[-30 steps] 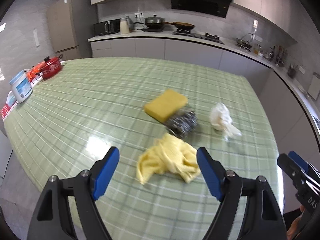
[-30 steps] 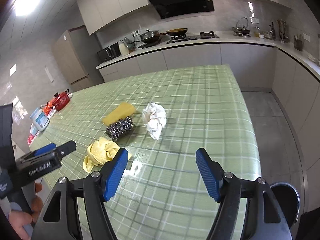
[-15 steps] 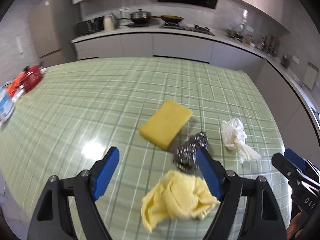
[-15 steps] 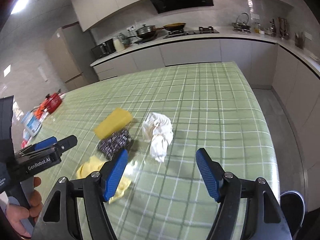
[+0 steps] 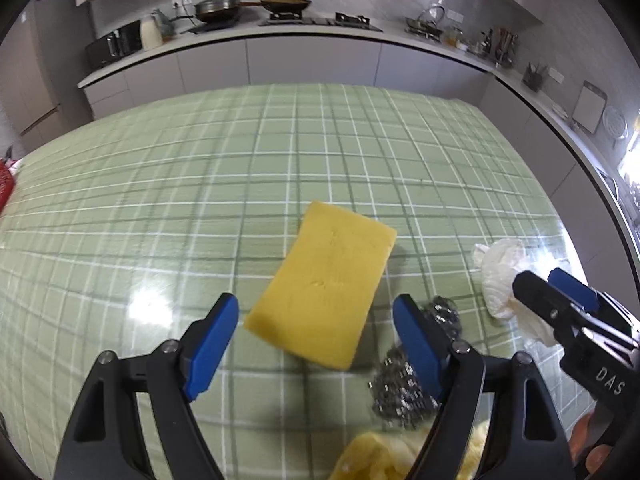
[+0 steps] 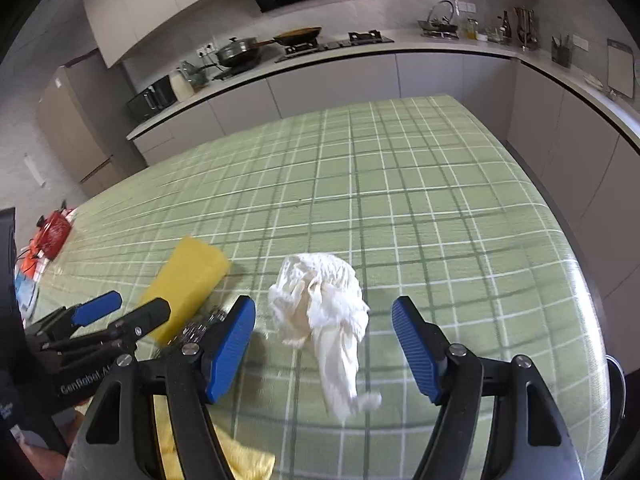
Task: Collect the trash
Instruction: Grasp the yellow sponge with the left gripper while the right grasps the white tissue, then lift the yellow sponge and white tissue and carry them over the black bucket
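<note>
A crumpled white paper wad (image 6: 320,308) lies on the green checked table (image 6: 420,208), right between the open blue fingers of my right gripper (image 6: 323,350). The wad also shows in the left wrist view (image 5: 502,284), partly behind the right gripper. My left gripper (image 5: 316,346) is open and empty, its fingers either side of the near end of a yellow sponge (image 5: 326,292). A steel wool scourer (image 5: 408,384) lies by its right finger.
A yellow cloth (image 5: 384,460) lies at the near edge, also under my right gripper (image 6: 240,460). A red pot (image 6: 52,230) stands at the far left of the table. A dark bin (image 6: 614,376) stands on the floor past the table's right edge. Kitchen counters run behind.
Both grippers have moved forward over the table. The sponge now sits between the left fingers and the paper wad between the right fingers. Both stay open.
</note>
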Available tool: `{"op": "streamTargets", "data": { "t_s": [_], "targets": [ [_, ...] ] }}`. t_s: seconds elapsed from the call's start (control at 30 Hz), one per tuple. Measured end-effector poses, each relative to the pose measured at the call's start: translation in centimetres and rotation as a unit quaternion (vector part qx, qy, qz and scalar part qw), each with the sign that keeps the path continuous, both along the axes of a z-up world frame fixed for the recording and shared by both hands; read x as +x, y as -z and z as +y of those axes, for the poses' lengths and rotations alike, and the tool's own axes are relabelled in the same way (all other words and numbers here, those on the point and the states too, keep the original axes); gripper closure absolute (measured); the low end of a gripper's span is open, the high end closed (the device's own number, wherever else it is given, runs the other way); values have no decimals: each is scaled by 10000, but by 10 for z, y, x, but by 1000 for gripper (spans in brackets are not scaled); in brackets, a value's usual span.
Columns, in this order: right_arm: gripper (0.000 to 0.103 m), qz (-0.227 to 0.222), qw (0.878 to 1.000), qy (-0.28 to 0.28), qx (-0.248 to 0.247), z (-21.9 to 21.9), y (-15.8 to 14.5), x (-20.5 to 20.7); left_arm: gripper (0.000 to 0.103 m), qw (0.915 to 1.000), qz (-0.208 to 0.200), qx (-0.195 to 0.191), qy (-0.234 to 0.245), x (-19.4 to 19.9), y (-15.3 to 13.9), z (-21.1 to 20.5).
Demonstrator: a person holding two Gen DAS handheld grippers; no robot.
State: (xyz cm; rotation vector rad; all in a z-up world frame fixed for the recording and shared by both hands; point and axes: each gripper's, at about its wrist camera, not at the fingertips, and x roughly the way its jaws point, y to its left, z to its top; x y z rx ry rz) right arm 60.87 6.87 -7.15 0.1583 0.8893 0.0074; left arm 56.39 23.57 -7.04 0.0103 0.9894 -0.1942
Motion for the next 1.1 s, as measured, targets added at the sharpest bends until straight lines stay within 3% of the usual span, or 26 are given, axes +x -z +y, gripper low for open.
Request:
{"op": "streamTargets", "data": {
  "t_s": [0.27, 0.5, 0.53, 0.63, 0.77, 1.1],
  "targets": [
    [30, 314, 9994, 107, -94, 2, 22, 24, 22, 9995, 272, -40, 160, 16, 21, -4],
    [30, 349, 9992, 70, -197, 3, 32, 25, 23, 9998, 141, -45, 157, 12, 21, -3],
    [31, 325, 9993, 61, -195, 3, 33, 25, 24, 9998, 124, -44, 149, 12, 22, -5],
    [53, 289, 9994, -5, -213, 4, 32, 27, 34, 9998, 70, -124, 120, 10, 23, -1],
    [62, 309, 9995, -65, -55, 0, 32, 27, 43, 9992, 127, -379, -32, 7, 21, 15],
    [64, -98, 9997, -123, 182, -10, -2, 0, 46, 9976, -365, -466, -365, -24, -12, 38]
  ]
}}
